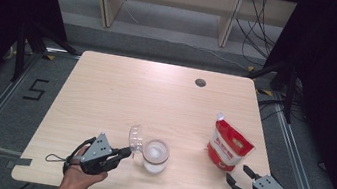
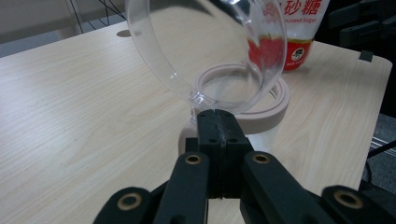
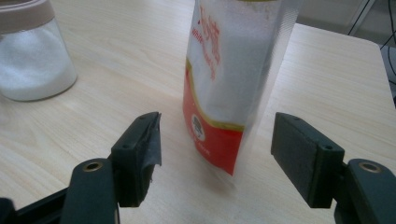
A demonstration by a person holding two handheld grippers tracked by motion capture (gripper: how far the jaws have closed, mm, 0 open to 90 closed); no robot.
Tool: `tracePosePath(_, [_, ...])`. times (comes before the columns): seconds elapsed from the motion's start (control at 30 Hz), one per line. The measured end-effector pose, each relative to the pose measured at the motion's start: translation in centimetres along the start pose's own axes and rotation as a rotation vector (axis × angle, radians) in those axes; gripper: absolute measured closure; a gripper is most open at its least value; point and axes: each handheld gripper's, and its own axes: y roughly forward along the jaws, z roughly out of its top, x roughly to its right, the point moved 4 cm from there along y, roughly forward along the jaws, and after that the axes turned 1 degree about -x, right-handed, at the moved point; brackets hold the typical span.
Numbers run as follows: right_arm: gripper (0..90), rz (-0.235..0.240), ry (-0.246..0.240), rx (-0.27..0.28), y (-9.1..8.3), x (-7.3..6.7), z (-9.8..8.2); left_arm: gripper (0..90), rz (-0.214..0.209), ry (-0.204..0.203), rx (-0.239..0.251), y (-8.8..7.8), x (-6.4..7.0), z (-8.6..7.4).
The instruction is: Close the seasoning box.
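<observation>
Hands sit at the near edge of the worktop [image 1: 106,90], one tool in each. The left tool [image 1: 126,153] is clamped tight on the edge of a clear round lid [image 2: 205,46], and the lid stands tipped up on edge just over the mouth of a jar [image 1: 155,156]. In the left gripper view the jar's pale pink rim [image 2: 273,105] lies directly beyond the closed jaws, uncovered. The jar holds white grains, sugar by the look of the bag.

Over on the right, the right tool [image 3: 215,154] stands wide, its jaws apart on either side of the red and clear sugar bag [image 3: 229,84] but not touching it. The bag stands upright near the right side of the worktop, well apart from the jar.

My read is that the jar is being opened for filling, or closed after it; I cannot tell which. If filling is meant, the lid wants swinging clear and setting down, then the right tool must close gently on the bag, whose soft sides will buckle if squeezed hard. A dark round hole [image 1: 200,82] sits at the far edge.
</observation>
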Motion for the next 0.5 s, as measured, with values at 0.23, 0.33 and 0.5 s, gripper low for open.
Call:
tracePosePath(0.23, [34.0,0.002,0.006,-0.003,0.02,-0.16,-0.01,89.4,-0.005,0.019,-0.003,0.19,0.06,0.20])
tracePosePath(0.33, [34.1,0.004,0.004,0.002,0.04,-0.18,0.02,89.4,-0.017,0.010,0.003,0.51,0.32,0.24])
tracePosePath(0.5, [34.2,0.000,-0.017,0.008,0.05,-0.05,0.05,89.4,-0.028,0.018,-0.011,0.85,0.71,0.05])
